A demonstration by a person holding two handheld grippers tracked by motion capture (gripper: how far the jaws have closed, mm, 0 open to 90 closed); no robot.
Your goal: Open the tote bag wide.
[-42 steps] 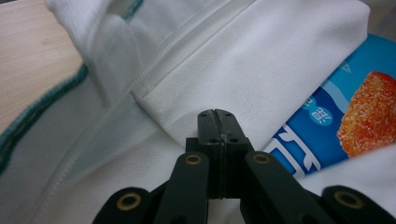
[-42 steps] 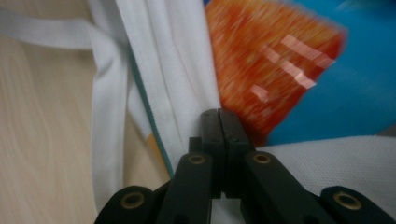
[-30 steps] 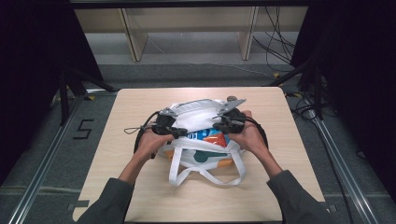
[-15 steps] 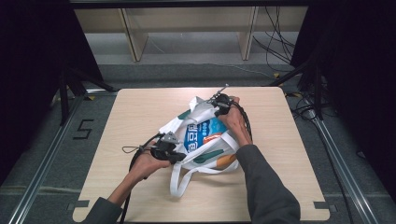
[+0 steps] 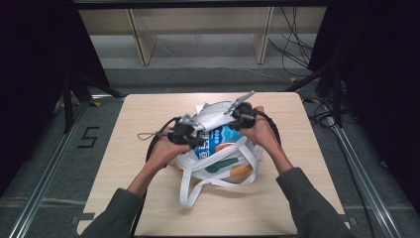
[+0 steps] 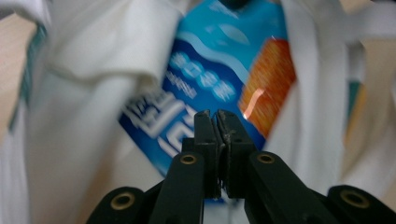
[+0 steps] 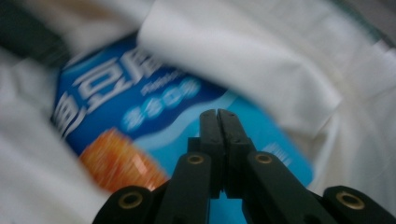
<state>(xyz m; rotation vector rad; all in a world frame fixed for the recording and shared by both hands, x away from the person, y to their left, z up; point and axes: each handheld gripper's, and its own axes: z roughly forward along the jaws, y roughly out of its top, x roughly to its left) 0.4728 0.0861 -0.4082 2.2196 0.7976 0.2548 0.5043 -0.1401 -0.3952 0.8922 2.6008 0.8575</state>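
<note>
A white cloth tote bag lies in the middle of the wooden table, its looped handles trailing toward the near edge. A blue snack packet with an orange patch shows in its mouth. My left gripper sits at the bag's left rim, and my right gripper at its far right rim. The left gripper points at the blue packet; its jaws have just parted a hair and nothing is between them. The right gripper is shut and empty over the packet.
Both forearms in grey sleeves come in from the near edge. A thin cable loop lies on the table left of the bag. Beyond the table stand wooden shelf legs, with loose cables on the floor.
The left hand has moved away from the near edge and the right hand has come back toward it. The bag has turned from a slant to lie squarer between them.
</note>
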